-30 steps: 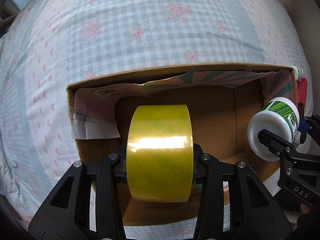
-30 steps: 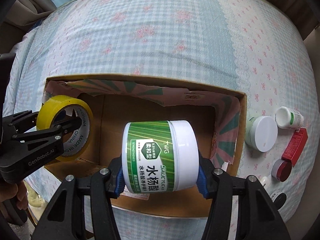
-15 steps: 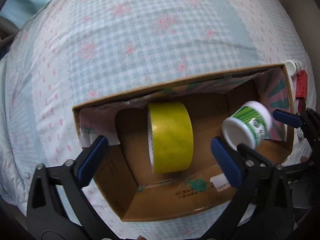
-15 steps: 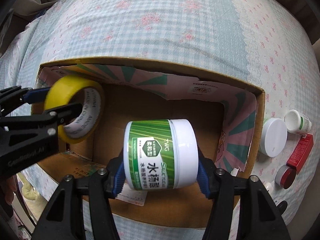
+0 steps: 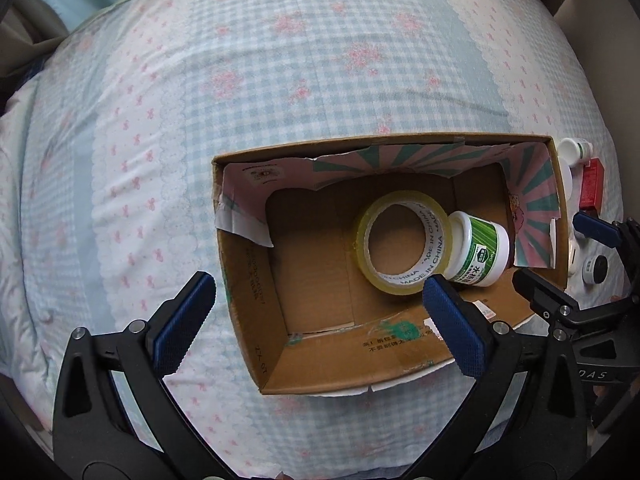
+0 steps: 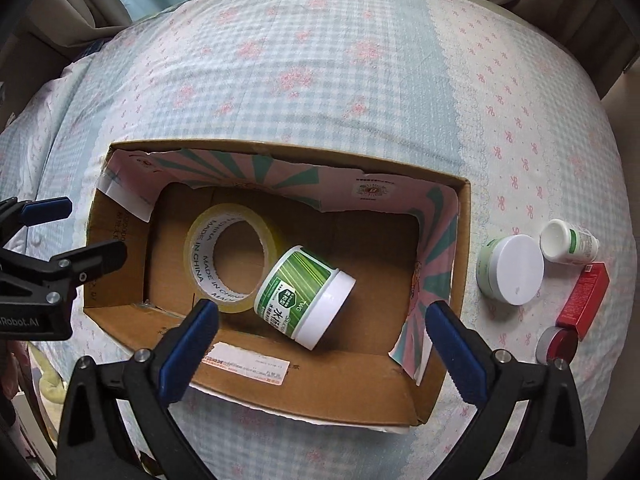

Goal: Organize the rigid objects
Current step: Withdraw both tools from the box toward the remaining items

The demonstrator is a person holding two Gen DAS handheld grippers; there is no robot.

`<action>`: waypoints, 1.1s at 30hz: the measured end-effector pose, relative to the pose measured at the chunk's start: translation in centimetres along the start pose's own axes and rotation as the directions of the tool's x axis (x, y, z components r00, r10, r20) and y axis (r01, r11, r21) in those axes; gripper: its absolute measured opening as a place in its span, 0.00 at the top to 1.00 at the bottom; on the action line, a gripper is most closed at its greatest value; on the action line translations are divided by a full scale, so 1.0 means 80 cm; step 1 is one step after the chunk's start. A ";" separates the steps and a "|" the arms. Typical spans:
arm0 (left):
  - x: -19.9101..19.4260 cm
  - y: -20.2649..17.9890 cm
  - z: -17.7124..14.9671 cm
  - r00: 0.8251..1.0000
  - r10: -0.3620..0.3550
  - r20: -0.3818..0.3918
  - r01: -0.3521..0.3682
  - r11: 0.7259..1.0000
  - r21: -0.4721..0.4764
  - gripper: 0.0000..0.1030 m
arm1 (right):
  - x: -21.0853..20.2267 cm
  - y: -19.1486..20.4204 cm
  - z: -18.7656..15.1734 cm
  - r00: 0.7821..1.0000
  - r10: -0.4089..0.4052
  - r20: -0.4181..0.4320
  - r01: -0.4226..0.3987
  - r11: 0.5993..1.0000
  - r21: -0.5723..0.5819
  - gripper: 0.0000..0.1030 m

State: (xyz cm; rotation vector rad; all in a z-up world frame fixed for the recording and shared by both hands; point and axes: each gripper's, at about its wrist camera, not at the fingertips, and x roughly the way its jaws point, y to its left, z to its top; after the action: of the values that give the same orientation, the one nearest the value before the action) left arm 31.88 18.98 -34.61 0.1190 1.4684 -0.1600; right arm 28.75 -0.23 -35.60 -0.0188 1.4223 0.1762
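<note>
Where the left wrist camera looked down, the left gripper (image 5: 320,304) was seen with its jaws wide apart and nothing between them, held above the near edge of the cardboard box (image 5: 256,320). A roll of yellow tape (image 5: 402,242) was laid flat on the box floor, and a green-and-white jar (image 5: 478,252) was tipped on its side, touching the roll. The right gripper (image 5: 580,256) was seen at the box's right end, jaws apart.

In the right wrist view, the right gripper (image 6: 324,332) was likewise spread and empty over the box (image 6: 320,384). The jar (image 6: 306,296) was leaned against the tape (image 6: 230,256) inside it. Outside the box, just beside its right wall, a white-lidded tub (image 6: 514,268), a small bottle (image 6: 568,242), a red carton (image 6: 584,300) and a red-capped pot (image 6: 558,344) were laid on the bedspread (image 6: 320,80).
</note>
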 end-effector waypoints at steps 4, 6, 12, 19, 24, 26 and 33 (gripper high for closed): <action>-0.019 0.002 -0.010 1.000 0.002 0.028 -0.001 1.000 -0.013 0.00 | -0.018 0.002 -0.008 0.999 -0.022 0.026 0.022 1.000 -0.001 0.00; -0.031 0.000 -0.016 0.999 0.006 0.047 -0.005 1.000 -0.015 0.00 | -0.030 0.003 -0.013 0.999 -0.031 0.039 0.031 1.000 -0.001 0.00; -0.088 -0.004 -0.039 0.992 0.014 0.122 -0.011 1.000 -0.019 0.00 | -0.075 0.007 -0.026 0.995 -0.052 0.090 0.052 0.999 0.006 0.00; -0.166 -0.009 -0.081 0.976 -0.002 0.216 0.011 0.999 -0.040 0.00 | -0.160 0.017 -0.057 0.981 -0.081 0.176 0.075 0.996 0.041 0.00; -0.207 -0.024 -0.111 0.962 -0.036 0.271 0.046 0.998 -0.032 0.00 | -0.214 0.012 -0.085 0.970 -0.116 0.215 0.096 0.990 0.100 0.00; -0.220 -0.034 -0.121 0.957 -0.036 0.288 0.042 0.999 -0.015 0.00 | -0.234 0.005 -0.097 0.965 -0.130 0.227 0.103 0.987 0.127 0.00; -0.264 -0.071 -0.148 0.930 -0.035 0.366 0.041 0.999 -0.008 0.00 | -0.289 -0.026 -0.139 0.946 -0.189 0.262 0.142 0.972 0.188 0.00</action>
State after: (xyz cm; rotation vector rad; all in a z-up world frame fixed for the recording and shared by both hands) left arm 17.27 16.21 -14.67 0.0442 1.0984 -0.1916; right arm 14.98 -6.16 -14.72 0.0239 1.1430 -0.0789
